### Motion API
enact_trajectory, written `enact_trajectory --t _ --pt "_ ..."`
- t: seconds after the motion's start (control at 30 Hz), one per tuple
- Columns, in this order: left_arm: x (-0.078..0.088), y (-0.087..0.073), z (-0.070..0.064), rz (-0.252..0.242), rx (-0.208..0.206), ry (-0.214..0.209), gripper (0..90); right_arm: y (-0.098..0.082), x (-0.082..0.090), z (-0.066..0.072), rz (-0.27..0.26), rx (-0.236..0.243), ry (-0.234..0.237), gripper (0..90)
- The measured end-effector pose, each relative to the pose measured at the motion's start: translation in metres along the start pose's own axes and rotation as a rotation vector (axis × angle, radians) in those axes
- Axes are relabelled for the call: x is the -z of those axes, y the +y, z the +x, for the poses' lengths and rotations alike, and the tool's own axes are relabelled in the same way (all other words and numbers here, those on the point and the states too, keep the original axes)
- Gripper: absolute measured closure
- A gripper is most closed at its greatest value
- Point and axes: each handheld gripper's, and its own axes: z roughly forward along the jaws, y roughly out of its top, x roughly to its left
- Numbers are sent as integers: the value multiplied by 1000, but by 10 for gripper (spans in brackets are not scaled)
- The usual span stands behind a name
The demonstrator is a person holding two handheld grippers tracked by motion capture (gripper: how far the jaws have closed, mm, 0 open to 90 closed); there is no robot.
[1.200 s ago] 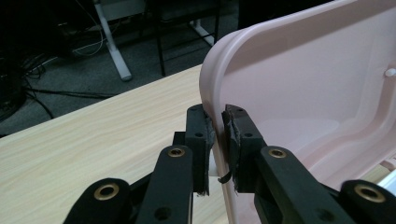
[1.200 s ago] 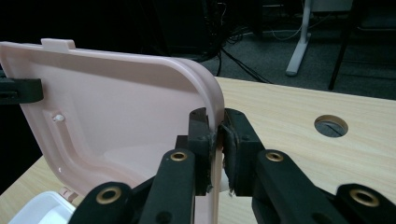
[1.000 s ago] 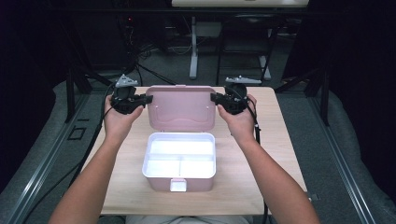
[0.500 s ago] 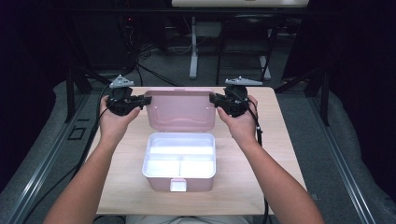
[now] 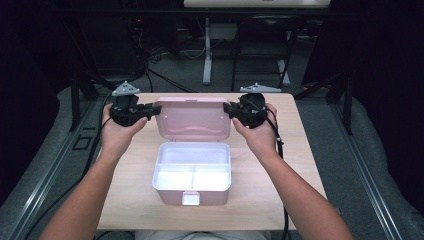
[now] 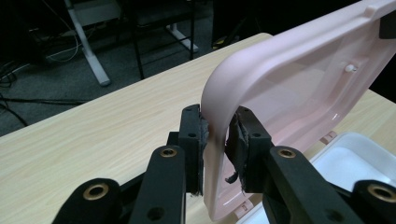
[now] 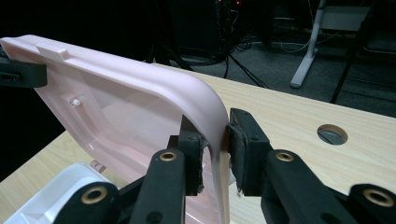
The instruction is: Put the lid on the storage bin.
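Observation:
A pink box with a white inside (image 5: pixel 192 172) sits in the middle of the table, its pink lid (image 5: pixel 194 118) raised and tilted back. My left gripper (image 5: pixel 156 109) is shut on the lid's left edge (image 6: pixel 215 135), one jaw on each face. My right gripper (image 5: pixel 227 107) is shut on the lid's right edge (image 7: pixel 215 140) the same way. The box's tray (image 6: pixel 355 154) shows two compartments with nothing in them. A small pink latch (image 5: pixel 190 198) sits at the box's front.
The wooden table (image 5: pixel 135 185) has bare room on both sides of the box. A round cable hole (image 7: pixel 332 134) lies in the tabletop near the right gripper. Desk legs (image 5: pixel 207 55) and cables stand on the dark floor behind.
Both grippers have lifted slightly with the lid, which now stands a little more upright than a second ago. The box base has not moved.

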Motion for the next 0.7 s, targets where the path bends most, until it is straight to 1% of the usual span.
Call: enact_trajectory --t 0.23,0.3,0.47,0.7 --pt "6 1 -4 11 -19 -2 742 0 4 3 6 22 3 742" --pt "8 1 -5 8 -18 -1 739 -1 6 3 9 26 8 736" --pt "12 -1 -10 6 -34 0 718 -2 10 5 10 29 16 724" --pt "19 -5 -15 0 -45 -15 685 -6 16 7 18 37 35 702"
